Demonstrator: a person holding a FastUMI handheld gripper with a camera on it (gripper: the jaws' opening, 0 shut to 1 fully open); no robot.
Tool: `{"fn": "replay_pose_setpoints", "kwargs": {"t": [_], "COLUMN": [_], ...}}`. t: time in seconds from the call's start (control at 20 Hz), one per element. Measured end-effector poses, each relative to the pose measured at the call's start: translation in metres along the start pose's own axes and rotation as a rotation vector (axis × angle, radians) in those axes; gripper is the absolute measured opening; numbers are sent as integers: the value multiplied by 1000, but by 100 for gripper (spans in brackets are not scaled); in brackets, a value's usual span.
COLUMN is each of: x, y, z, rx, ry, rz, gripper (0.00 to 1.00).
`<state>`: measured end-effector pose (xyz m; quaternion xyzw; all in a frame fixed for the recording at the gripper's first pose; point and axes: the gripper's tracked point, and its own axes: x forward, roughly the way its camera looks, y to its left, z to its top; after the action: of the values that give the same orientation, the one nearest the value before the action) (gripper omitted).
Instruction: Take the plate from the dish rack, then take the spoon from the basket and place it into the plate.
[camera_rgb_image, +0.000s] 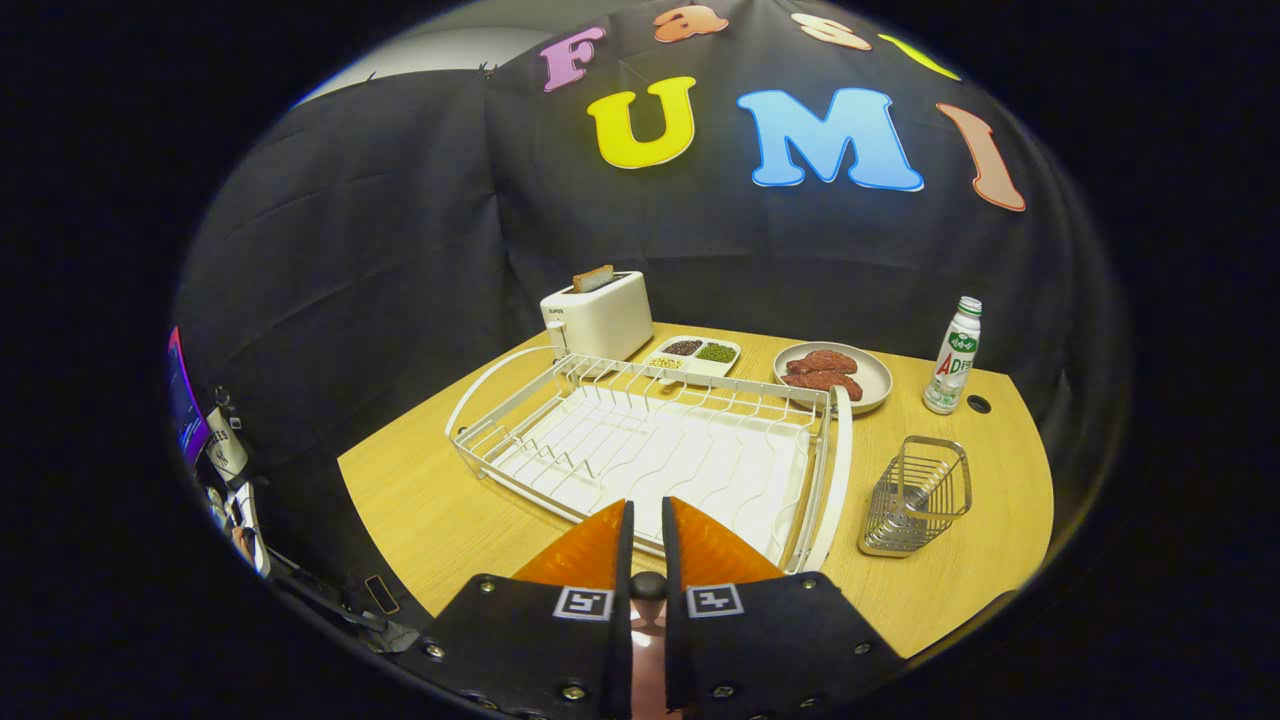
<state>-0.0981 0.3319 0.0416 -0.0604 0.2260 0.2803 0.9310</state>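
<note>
Tool (647, 520) fingers stand almost pressed together, leaving a thin slit where a small dark knob (648, 585) and something glossy reddish-brown sit; I cannot tell whether they pinch it. Just beyond the tips lies the rack (700, 460), its slots bare, long axis running left to right on the tabletop (420, 490). The basket (915, 500) stands right of the rack's near corner, its contents too small to tell, so the next reach likely swings right.

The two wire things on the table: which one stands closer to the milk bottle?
The small wire basket, upright right of the big dish rack; the bottle stands just behind it. The gripper hangs nearly shut over the rack.
</note>
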Motion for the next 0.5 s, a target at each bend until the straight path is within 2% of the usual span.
{"fn": "replay_pose_setpoints", "kwargs": {"t": [0.15,0.5], "x": [-8,-34], "y": [-4,-21], "z": [13,75], "rx": [-2,-2], "ry": [-31,-163], "rz": [-15,-48], "gripper": [16,16]}}
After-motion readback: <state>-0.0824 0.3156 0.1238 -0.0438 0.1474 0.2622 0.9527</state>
